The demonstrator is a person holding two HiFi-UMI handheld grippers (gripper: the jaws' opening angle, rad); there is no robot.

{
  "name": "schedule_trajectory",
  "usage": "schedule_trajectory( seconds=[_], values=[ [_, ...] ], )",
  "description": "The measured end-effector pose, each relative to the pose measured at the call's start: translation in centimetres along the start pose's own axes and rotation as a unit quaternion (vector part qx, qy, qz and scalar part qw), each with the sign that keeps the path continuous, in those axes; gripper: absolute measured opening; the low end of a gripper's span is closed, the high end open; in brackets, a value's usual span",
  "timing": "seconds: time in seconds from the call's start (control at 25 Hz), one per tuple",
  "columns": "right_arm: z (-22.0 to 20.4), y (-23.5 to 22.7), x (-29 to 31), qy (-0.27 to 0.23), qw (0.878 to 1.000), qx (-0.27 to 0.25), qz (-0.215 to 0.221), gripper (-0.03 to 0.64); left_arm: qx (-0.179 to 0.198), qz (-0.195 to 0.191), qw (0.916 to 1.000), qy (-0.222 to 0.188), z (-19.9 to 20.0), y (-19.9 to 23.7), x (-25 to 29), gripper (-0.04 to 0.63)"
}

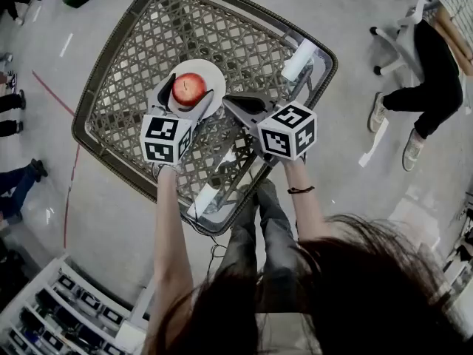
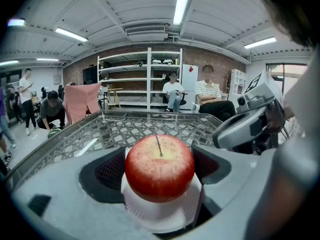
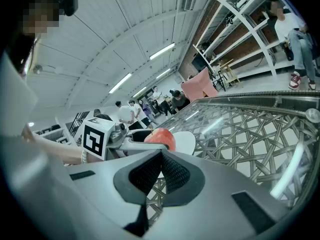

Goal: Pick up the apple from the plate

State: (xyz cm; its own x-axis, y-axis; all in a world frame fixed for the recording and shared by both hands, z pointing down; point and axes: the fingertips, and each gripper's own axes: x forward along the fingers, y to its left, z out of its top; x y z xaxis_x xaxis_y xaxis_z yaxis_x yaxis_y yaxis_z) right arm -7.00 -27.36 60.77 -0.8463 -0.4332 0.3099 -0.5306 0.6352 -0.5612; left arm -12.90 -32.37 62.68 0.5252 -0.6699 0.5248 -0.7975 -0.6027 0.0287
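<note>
Your left gripper [image 1: 186, 93] has its jaws spread about as wide as the apple [image 2: 159, 168], one on each side of it, and in the left gripper view the dark pads [image 2: 109, 171] lie against the red skin with no gap that I can see, so I judge that the grip is made. The apple sits on the small white plate [image 2: 150, 218], which stands on the table [image 1: 244, 43] with the woven pattern, toward the far left part of it. Your right gripper [image 3: 161, 153] is beside the plate on the right, a little apart from it. Its jaws are closed together with nothing between them, so it has no part in this step. The lift is not yet done, and for doing it well I advise three things. First, check that the pads hold the apple at its widest part and not above it, because a round smooth fruit can slip downward out of a high grip. Second, press only as much as is needed (an apple bruises, and too hard a squeeze can also make it jump out). Third, raise the left gripper straight up and slowly, without tilting. The plate looks light, and I think it could come up with the apple or slide on the table if you pull to the side. Leave the right gripper where it is, clear of the plate.
</note>
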Motion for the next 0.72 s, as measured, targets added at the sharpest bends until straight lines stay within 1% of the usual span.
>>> schedule_trajectory(
  seconds=[0.08,0.24,0.48,0.72],
  values=[
    [0.06,-0.05,-0.06,0.000,1.000,0.001,0.000,0.009,0.004,-0.001,1.0000,0.004,0.01,-0.06,0.13,0.407],
    [0.13,-0.13,0.05,-0.001,1.000,0.001,-0.001,0.009,-0.008,-0.001,1.0000,0.005,-0.08,0.16,0.08,0.405],
    [0.71,0.47,-0.38,-0.002,1.000,0.001,-0.003,0.009,-0.006,-0.001,1.0000,0.006,0.59,-0.04,-0.56,0.405],
    [0.22,-0.39,0.02,-0.001,1.000,0.004,-0.001,0.009,-0.013,0.001,0.9999,0.009,-0.04,0.27,0.16,0.405]
  ],
)
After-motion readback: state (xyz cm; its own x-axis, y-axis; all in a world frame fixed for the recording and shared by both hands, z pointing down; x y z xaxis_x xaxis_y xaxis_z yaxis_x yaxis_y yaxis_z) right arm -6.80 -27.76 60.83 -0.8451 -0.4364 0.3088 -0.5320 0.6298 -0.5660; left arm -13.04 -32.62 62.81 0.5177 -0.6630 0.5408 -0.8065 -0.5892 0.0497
